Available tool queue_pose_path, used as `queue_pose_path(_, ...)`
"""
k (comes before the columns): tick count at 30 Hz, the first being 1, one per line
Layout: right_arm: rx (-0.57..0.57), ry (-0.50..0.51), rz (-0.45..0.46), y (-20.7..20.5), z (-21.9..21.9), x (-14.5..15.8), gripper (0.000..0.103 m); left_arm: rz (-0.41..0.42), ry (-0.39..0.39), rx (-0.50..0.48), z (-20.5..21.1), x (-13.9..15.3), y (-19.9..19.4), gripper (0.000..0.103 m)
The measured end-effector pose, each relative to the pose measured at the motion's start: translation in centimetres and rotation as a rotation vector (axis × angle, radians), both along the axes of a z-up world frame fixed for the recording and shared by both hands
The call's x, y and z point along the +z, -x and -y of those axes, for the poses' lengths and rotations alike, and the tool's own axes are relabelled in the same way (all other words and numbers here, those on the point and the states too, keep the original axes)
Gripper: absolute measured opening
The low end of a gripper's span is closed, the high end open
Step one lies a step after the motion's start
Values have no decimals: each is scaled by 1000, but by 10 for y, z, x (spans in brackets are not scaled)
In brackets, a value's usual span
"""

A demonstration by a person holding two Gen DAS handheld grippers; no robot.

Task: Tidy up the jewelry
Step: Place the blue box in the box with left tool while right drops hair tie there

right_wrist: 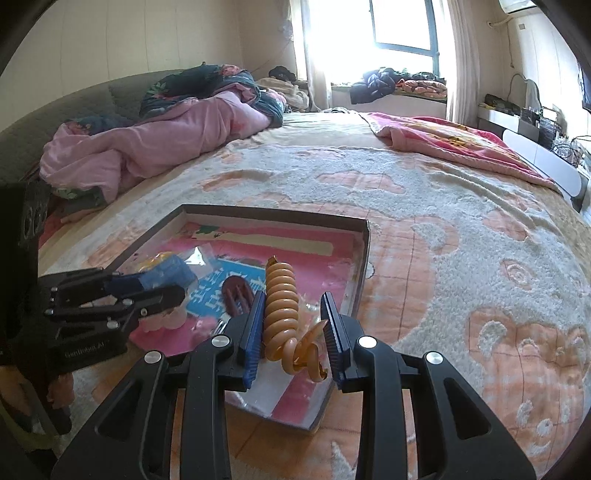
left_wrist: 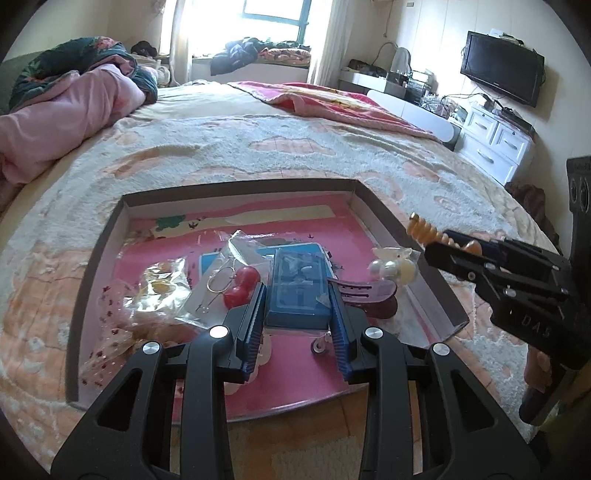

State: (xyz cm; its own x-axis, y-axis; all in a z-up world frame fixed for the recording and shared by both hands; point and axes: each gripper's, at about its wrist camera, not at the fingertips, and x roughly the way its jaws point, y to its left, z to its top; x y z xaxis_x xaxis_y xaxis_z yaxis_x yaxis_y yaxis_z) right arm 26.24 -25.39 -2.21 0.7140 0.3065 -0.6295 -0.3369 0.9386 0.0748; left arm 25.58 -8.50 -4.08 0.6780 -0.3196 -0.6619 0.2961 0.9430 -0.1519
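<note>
The left gripper (left_wrist: 297,314) pinches a blue box (left_wrist: 297,291) above the pink-floored tray (left_wrist: 380,218) on the bed (left_wrist: 258,147). The right gripper (right_wrist: 293,325), its side lettered "DAS" in the left view, clamps an amber spiral hair tie (right_wrist: 280,310) over the tray's right part. The left gripper's side reads roughly "GenRobot.AI".

Sunlit window (left_wrist: 271,14) behind a blanketed bed (left_wrist: 258,140), wall television (left_wrist: 502,68)

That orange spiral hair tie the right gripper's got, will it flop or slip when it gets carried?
The spiral hair tie probably sags and springs: its free end droops past the right gripper. It looks like glossy plastic, so it may slide on the fingers. Likely light.
</note>
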Motion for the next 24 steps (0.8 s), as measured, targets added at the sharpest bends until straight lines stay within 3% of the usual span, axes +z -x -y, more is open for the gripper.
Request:
queue_pose_path(19, 48, 9, -61, -30, -27, -13, 30, -13, 4, -4, -1, -9, -5, 25)
queue_pose_path(24, 45, 2, -85, -31, -26, -18, 34, -13, 4, -5, -2, -9, -5, 25)
